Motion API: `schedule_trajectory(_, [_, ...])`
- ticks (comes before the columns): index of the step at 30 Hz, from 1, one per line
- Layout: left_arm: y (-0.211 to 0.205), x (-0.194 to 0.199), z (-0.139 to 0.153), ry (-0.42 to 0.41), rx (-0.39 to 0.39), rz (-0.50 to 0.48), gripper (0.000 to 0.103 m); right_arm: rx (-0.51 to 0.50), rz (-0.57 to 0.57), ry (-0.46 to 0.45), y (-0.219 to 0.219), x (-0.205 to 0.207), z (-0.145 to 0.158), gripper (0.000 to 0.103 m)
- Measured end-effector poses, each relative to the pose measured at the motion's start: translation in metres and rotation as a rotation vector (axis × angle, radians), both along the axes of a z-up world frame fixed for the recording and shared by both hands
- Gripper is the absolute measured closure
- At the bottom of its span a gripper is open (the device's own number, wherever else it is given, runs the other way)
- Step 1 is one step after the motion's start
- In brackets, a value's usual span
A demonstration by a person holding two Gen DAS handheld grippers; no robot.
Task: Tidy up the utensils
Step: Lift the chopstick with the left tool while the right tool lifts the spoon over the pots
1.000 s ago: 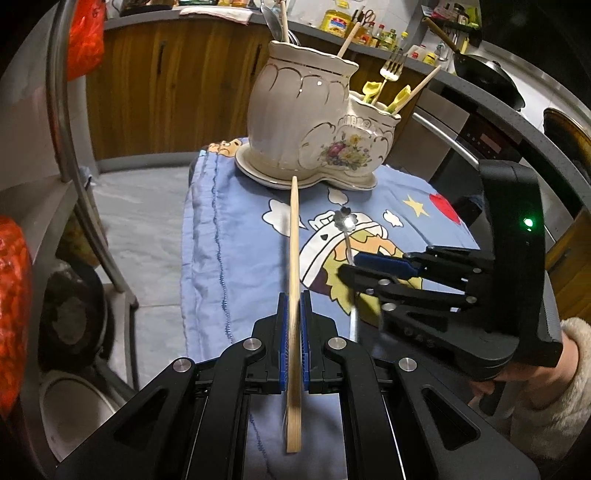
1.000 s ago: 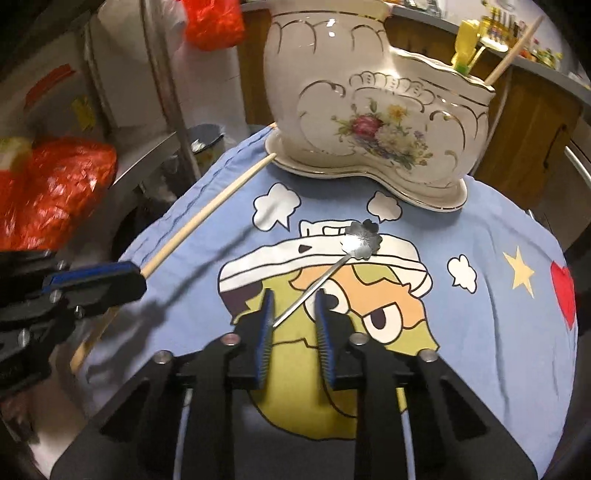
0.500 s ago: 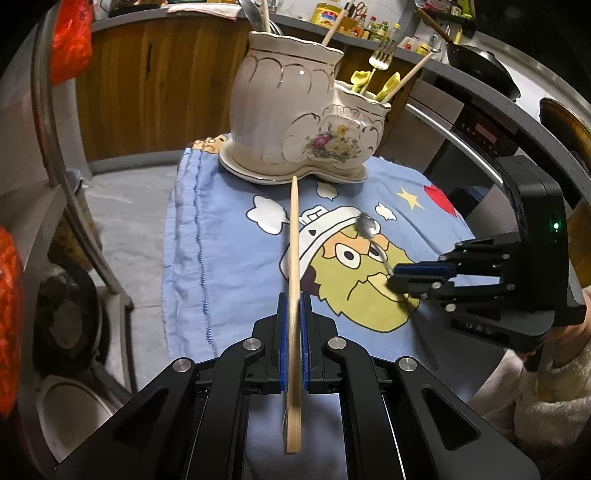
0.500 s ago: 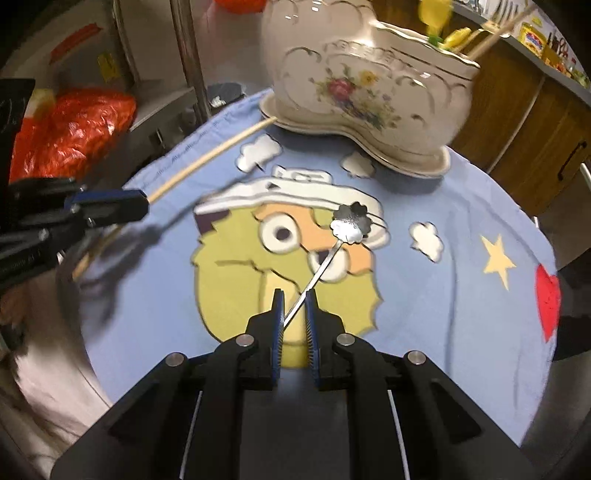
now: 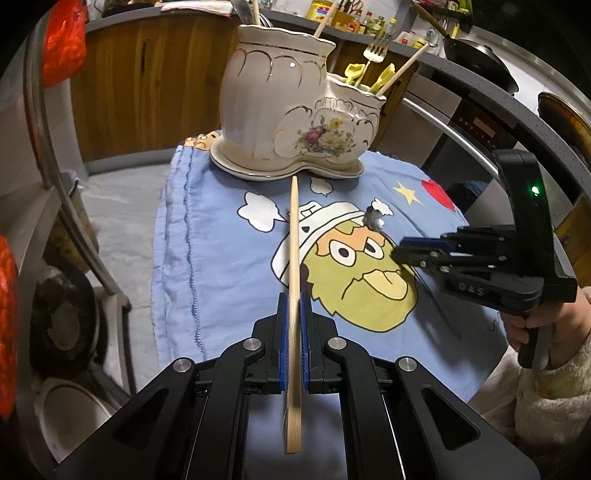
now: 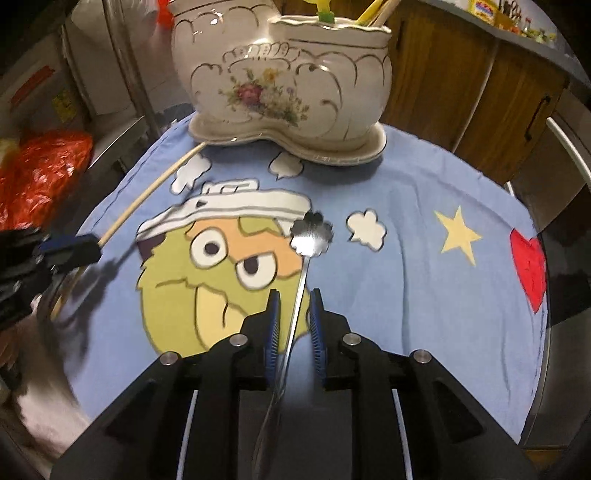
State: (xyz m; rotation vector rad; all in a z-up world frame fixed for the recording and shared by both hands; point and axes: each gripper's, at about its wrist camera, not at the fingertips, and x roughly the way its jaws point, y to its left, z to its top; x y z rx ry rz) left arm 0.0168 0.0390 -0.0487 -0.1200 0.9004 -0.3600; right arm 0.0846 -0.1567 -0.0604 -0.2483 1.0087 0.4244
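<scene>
Lettering "DAS" showed in raised characters on the side of the right gripper (image 5: 400,253), seen from the left wrist view; a green light glowed on its upright housing. No other writing was legible: bottle labels on the counter (image 5: 369,27) were too small, and the oven (image 5: 476,125) display too dim.

Left gripper (image 5: 292,334) was clamped on a chopstick (image 5: 294,258), blue pads pressed to both sides. The stick ran straight forward, its far tip just short of the saucer (image 5: 258,171) rim; whether it touched could not be told. Its rear end stuck out behind the pads.

Right gripper (image 6: 293,325) had its jaws parted, blue pads on either side of the spoon (image 6: 312,236) handle with a gap showing on each side. The spoon lay on the cloth (image 6: 406,295), flower-shaped bowl forward, between the cartoon face's hat and a small white cloud print. Handle passed back between the fingers and under the gripper body.

Holder (image 5: 291,103), cream ceramic with gilt lines and a floral print, stood on the saucer at the far edge of the cloth. Two compartments: the tall one held chopsticks and a metal utensil, the low one a fork (image 5: 376,50), yellow pieces and a chopstick.

Around: wooden cabinets (image 5: 147,81) behind, red bag (image 6: 40,173) on a shelf at left, pans (image 5: 62,325) on a lower rack, a wok (image 5: 476,59) on the counter. Nothing lay between either gripper and the holder.
</scene>
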Motion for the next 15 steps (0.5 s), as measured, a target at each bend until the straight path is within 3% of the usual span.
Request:
schedule_trajectory(4, [0.002,-0.001,-0.001,0.004,-0.002,0.003,0.096,0.031,-0.011,-0.019,0.010,0.001,-0.003,0.099])
schedule_trajectory(11, [0.003,-0.002,0.002,-0.008,-0.014,-0.006,0.097,0.115,-0.023,-0.039,0.001,-0.004,0.002,0.100])
schedule_trajectory(15, [0.001,-0.007,0.012,-0.054,-0.023,-0.021,0.097,0.226,-0.013,-0.071,-0.013,-0.012,0.021,0.100])
